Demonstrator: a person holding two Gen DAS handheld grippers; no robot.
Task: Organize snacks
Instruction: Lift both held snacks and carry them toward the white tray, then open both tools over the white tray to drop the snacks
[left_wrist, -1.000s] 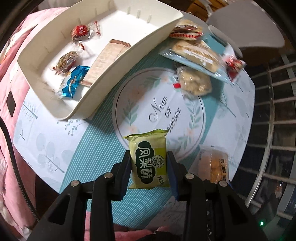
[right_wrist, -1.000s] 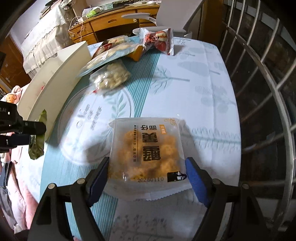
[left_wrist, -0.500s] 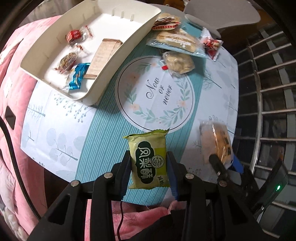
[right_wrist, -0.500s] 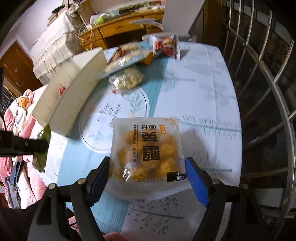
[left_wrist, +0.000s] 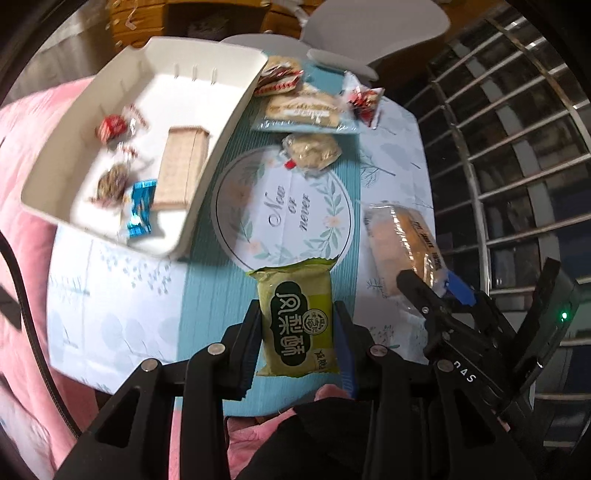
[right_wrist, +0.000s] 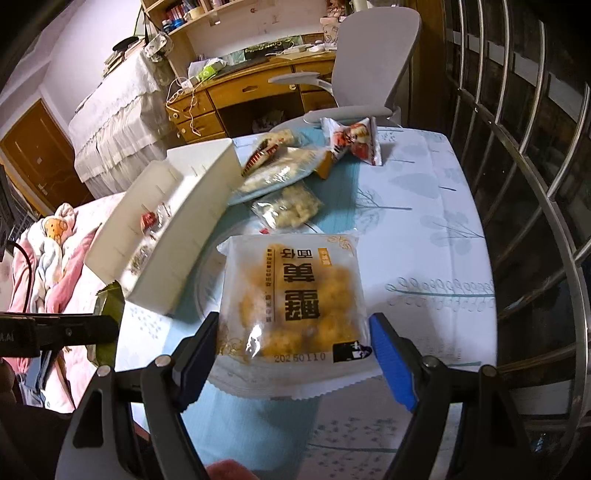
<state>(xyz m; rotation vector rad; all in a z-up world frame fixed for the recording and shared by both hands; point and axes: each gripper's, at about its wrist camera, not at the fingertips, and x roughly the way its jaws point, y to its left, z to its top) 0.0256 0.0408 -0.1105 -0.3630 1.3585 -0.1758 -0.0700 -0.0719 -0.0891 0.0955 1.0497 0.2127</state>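
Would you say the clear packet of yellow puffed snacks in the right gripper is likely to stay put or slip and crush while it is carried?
The clear packet looks glossy, so it may slip. It bulges between the right gripper, so it probably deforms easily. Its puffed pieces look light and crushable.

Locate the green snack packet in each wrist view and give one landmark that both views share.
Left wrist: green snack packet at lower centre, between the left gripper fingers.
Right wrist: at the far left edge, seen edge-on, lower left of the tray.
Shared landmark: white tray.

Two raised wrist views — shared table (left_wrist: 110, 332)
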